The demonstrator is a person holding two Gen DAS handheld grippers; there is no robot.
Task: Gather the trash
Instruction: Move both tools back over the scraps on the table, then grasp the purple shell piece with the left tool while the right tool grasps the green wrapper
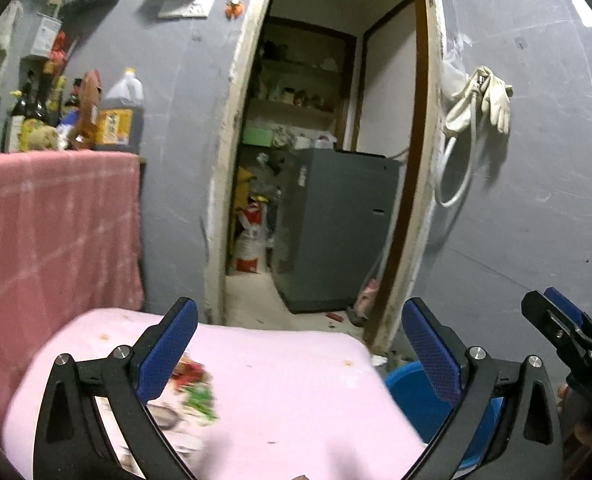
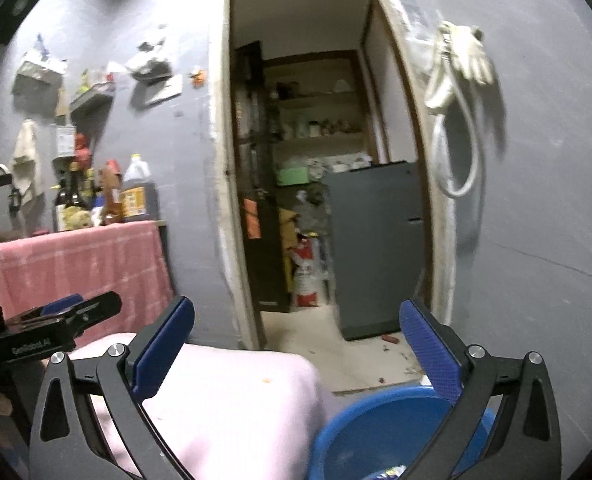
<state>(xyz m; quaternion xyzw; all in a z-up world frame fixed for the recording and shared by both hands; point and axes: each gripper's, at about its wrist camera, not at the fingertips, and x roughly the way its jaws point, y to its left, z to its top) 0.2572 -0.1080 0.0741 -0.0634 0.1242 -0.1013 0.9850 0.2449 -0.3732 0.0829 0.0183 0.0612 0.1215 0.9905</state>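
Claws first: the left claw (image 1: 299, 344) hangs with its blue pads (image 1: 168, 354) spread wide apart, nothing between them and nothing touched. Below it lies a pink cloth (image 1: 296, 392) over a table, and on that cloth, just inside and under the left-hand pad, sits the trash (image 1: 194, 388), a blurred heap of red and green wrappers with some paper beneath. The pad overlaps the heap in this view, but whether it touches I cannot tell.

Just right of that claw and lower stands a blue bin (image 1: 415, 400), tucked beside the table's edge. The right claw (image 2: 297, 346) hovers over it, jaws likewise wide apart and holding nothing. The bin's rim (image 2: 375, 394) shows between and below its fingers, and a scrap of something colourful (image 2: 391, 472) lies at the bin's bottom, too cut off to name. The pink cloth reaches under its left finger.

Each claw shows at the edge of the other's view, side by side and apart.

Ahead of both claws is a doorway (image 1: 327, 140) in a grey wall, with a grey cabinet (image 1: 335, 228) inside. Left of them a red towel (image 1: 56, 232) hangs below a shelf of bottles (image 1: 120, 112). Right of the doorway, gloves (image 1: 491, 98) and a hose hang on the wall.
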